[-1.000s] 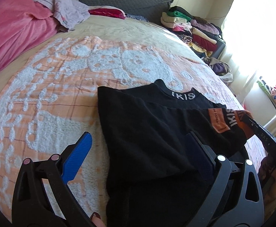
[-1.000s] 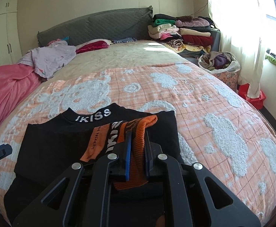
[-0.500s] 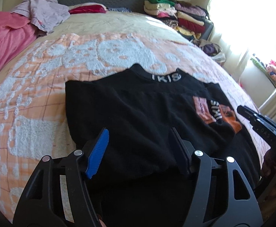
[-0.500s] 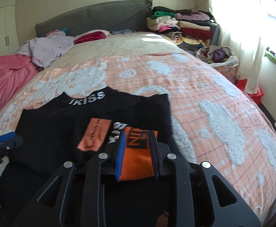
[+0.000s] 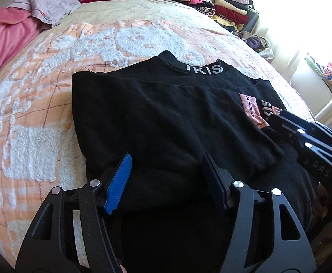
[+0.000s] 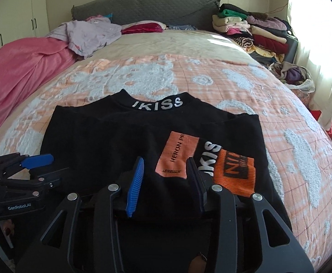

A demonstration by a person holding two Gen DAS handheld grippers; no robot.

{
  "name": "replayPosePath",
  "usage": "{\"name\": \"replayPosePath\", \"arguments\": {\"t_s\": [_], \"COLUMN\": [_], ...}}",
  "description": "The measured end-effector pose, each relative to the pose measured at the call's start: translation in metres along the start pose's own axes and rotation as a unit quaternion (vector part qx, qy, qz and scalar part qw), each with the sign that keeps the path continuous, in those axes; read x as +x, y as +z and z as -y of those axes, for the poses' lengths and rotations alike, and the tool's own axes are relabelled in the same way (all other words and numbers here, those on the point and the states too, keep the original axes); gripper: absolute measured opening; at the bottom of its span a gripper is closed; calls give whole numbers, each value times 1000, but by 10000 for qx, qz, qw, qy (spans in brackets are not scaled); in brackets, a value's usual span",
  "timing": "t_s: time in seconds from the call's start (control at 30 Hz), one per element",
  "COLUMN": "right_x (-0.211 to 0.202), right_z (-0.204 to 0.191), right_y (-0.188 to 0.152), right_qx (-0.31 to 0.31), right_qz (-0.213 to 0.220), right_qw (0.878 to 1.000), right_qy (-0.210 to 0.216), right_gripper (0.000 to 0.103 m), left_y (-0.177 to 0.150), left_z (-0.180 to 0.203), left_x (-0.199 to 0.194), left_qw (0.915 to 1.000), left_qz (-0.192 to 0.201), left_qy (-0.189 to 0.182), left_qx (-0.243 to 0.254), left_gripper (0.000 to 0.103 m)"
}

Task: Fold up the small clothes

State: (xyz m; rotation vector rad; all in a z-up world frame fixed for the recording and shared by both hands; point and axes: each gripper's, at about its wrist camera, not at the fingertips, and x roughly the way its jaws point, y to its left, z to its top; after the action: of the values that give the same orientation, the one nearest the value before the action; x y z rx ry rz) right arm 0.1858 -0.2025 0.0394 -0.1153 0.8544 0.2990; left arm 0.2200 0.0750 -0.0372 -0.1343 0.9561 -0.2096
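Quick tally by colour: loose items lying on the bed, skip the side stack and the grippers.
Black: 1, sweater
Pink: 1, blanket
Lilac: 1, garment
Red: 1, folded piece
Total: 4

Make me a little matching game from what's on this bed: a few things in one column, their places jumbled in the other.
Things:
1. black top
2. pink blanket
3. stack of folded clothes
4. lilac garment

Places:
A. far right, beside the headboard
B. near middle, under both claws
C. along the left edge
D. crumpled, far left by the headboard

Pairs: 1-B, 2-C, 3-A, 4-D
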Motion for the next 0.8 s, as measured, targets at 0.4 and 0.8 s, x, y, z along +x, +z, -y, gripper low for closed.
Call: {"name": "replayPosePath", "arguments": {"t_s": [0.4,0.8], "right_x": [25,-11], "right_z": [19,21], "right_y": [-14,-20], "right_qx": [442,795], "right_qz": [-537,-157], "right_qw": [9976,9966], "right_qy": [-70,137], "right_gripper": [45,58], "left_y": [1,1], "left_z": [-1,2], "left_x": [-1,-12], "left_qw": [10000,9999], "left_qz": [-2,60], "left_qy": [-53,-80], "left_qx": [-40,16], "left_gripper": [56,63]}}
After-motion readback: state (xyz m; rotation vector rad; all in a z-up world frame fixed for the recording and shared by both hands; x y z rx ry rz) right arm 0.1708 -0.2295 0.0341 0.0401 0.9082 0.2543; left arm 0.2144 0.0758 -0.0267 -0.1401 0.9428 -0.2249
